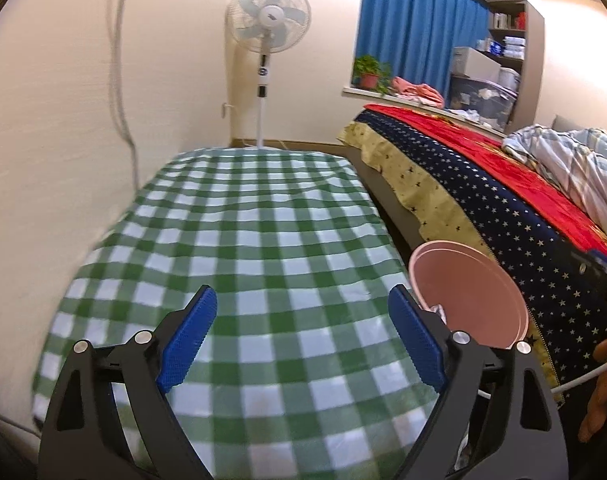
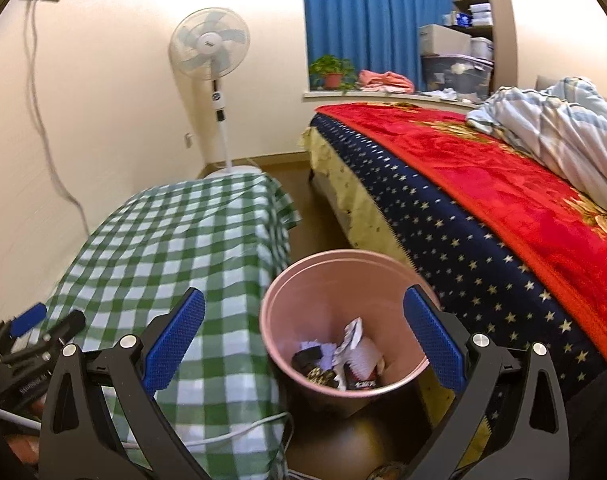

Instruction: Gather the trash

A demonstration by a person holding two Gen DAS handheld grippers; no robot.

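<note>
Right gripper [image 2: 303,320] up close, jaws spread wide, nothing between them, hanging over the pink bin [image 2: 299,280] on the floor between the checked table [image 2: 163,240] and the bed [image 2: 483,208]; crumpled trash [image 2: 349,354] sits inside. Left gripper [image 1: 302,322] hovers above the table, jaws wide apart too, holding nothing

Warm indoor light fills both views, brightest as glare on the wall [image 1: 175,4] toward twelve o'clock. Fisheye distortion bows straight lines and leaves dark corners around each circular frame. In the left wrist view the checked cloth [image 1: 239,248] smears with motion blur at nine o'clock. The bin [image 2: 303,300] interior is evenly lit, while the floor beneath it lies in shadow.
</note>
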